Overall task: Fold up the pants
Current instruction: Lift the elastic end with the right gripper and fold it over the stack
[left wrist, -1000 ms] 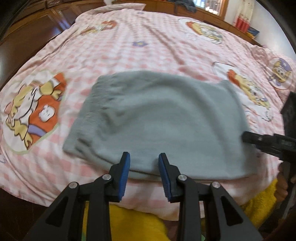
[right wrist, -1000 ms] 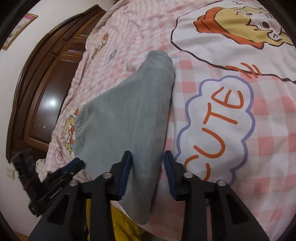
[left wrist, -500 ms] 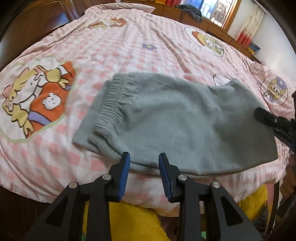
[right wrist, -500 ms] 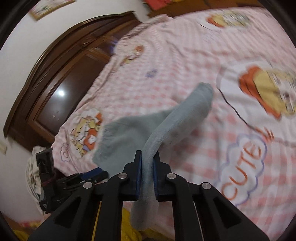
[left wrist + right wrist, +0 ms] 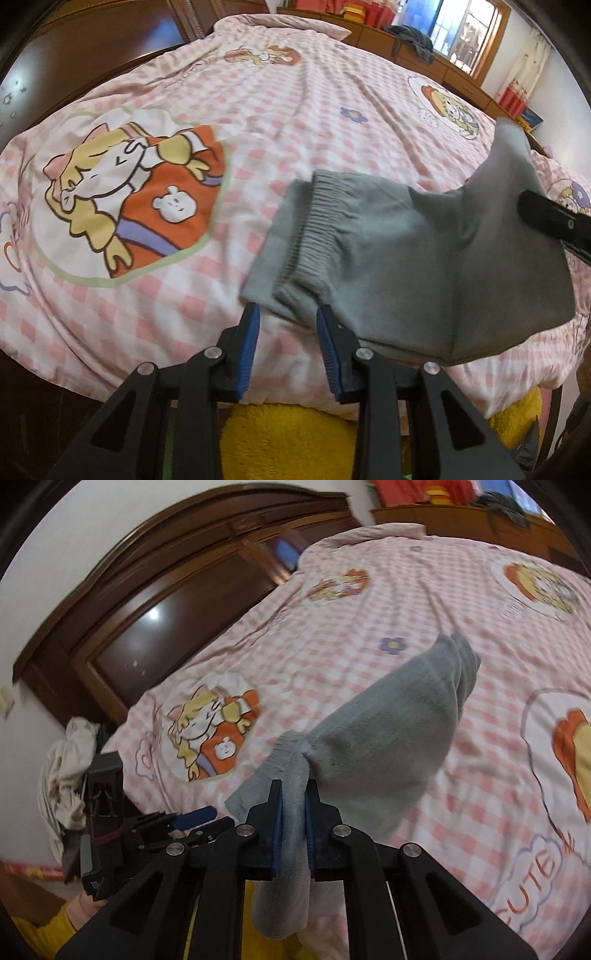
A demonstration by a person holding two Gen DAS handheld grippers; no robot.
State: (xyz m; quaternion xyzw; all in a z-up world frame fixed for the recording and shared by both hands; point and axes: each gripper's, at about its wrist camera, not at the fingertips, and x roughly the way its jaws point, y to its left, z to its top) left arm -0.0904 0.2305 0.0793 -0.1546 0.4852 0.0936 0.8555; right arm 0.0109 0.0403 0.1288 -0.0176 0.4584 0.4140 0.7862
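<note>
Grey pants (image 5: 406, 266) lie folded near the front edge of the pink checked bed (image 5: 295, 122). The ribbed waistband (image 5: 314, 221) faces left. My left gripper (image 5: 288, 332) is open, its blue pads on either side of the waistband's near corner, with cloth between them. My right gripper (image 5: 293, 812) is shut on the pants' leg end (image 5: 388, 738) and holds it lifted off the bed, draped up and leftward. In the left wrist view the right gripper's black finger (image 5: 554, 218) shows against the raised cloth.
The bedspread has cartoon prints (image 5: 133, 199). A dark wooden headboard (image 5: 177, 602) stands to the left. A heap of white cloth (image 5: 66, 775) lies beside the bed. Yellow fabric (image 5: 288, 439) shows below the bed's front edge. A wooden cabinet (image 5: 424, 55) stands behind.
My right gripper shut on the leg end, lifted it and carried it toward the waistband. My left gripper moved left to the waistband corner and stayed open.
</note>
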